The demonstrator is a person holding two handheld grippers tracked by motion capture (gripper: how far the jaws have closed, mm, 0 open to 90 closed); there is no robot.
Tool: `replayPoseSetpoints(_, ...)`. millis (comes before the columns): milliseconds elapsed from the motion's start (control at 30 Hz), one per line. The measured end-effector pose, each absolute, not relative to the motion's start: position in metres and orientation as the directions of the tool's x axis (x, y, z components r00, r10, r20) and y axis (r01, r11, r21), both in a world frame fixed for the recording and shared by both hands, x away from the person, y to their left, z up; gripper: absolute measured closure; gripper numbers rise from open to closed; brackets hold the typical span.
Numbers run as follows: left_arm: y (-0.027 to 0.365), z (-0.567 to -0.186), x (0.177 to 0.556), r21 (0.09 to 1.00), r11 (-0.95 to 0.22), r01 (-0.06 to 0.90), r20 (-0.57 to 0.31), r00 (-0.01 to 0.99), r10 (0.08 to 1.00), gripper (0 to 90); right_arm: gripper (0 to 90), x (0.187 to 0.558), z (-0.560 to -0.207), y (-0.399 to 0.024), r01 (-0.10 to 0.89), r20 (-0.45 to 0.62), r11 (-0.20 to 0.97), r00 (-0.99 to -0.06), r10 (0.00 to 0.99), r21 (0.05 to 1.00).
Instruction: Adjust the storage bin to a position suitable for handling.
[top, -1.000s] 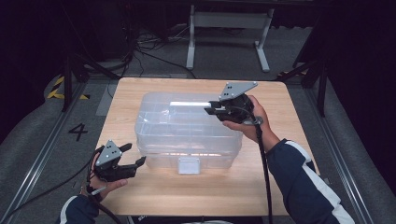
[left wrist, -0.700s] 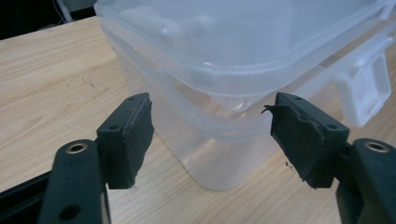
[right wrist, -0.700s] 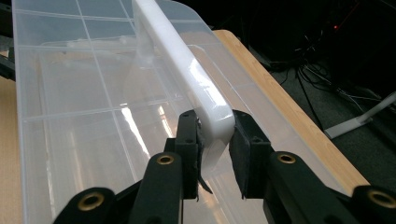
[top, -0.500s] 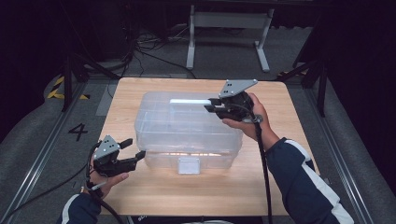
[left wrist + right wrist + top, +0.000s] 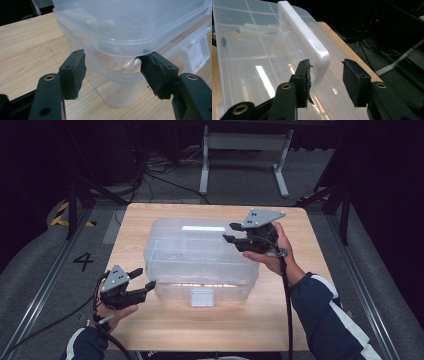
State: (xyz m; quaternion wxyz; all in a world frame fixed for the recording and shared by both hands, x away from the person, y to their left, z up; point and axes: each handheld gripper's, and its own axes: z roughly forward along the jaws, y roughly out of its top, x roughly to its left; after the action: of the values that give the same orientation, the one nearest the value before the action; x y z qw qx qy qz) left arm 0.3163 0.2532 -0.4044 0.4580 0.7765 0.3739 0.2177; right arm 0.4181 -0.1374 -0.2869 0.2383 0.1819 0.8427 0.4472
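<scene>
A clear plastic box (image 5: pixel 200 255) with a lid stands in the middle of the wooden table (image 5: pixel 280 320). Along the lid's far side lies a white handle (image 5: pixel 202 228). My left gripper (image 5: pixel 144 278) has just closed on the box's front left corner. In the left gripper view its pads (image 5: pixel 152 72) straddle that corner (image 5: pixel 125 65) and touch it. My right gripper (image 5: pixel 228 232) is at the handle's right end. Its jaws have just been opening. The handle (image 5: pixel 304 37) sits between them with a gap beside the right pad (image 5: pixel 352 80).
A white latch (image 5: pixel 202 296) hangs on the box's front wall. Small items lie blurred inside the box. A metal stand (image 5: pixel 245 150) and cables sit on the floor behind the table. Rails run along both sides, with a "4" (image 5: pixel 83 261) marked at the left.
The left jaws have narrowed onto the box's front left corner. The right jaws have widened around the white handle. Both hands have stayed about where they were.
</scene>
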Motion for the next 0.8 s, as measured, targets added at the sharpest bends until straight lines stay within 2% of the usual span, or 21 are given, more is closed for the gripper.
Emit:
replayPoseSetpoints(133,0.253,-0.404,0.318,0.875,-0.304,0.377,0.000,0.628,0.778,36.7,46.7,0.407,-0.284,-0.157,0.071,-0.274,0.529,-0.792,0.545,0.846)
replayPoseSetpoints(333,0.245,-0.402,0.322,0.866,-0.337,0.369,0.026,0.641,0.767,36.4,40.3,0.395,-0.284,-0.191,0.082,-0.249,0.459,-0.750,0.613,0.884)
replayPoseSetpoints(533,0.244,-0.398,0.324,0.875,-0.319,0.364,0.016,0.638,0.770,34.5,37.9,0.386,-0.291,-0.228,0.104,-0.210,0.388,-0.699,0.684,0.916)
replayPoseSetpoints(800,0.244,-0.391,0.326,0.886,-0.310,0.345,0.020,0.640,0.768,32.3,36.3,0.387,-0.323,-0.253,0.163,-0.188,0.391,-0.674,0.714,0.906)
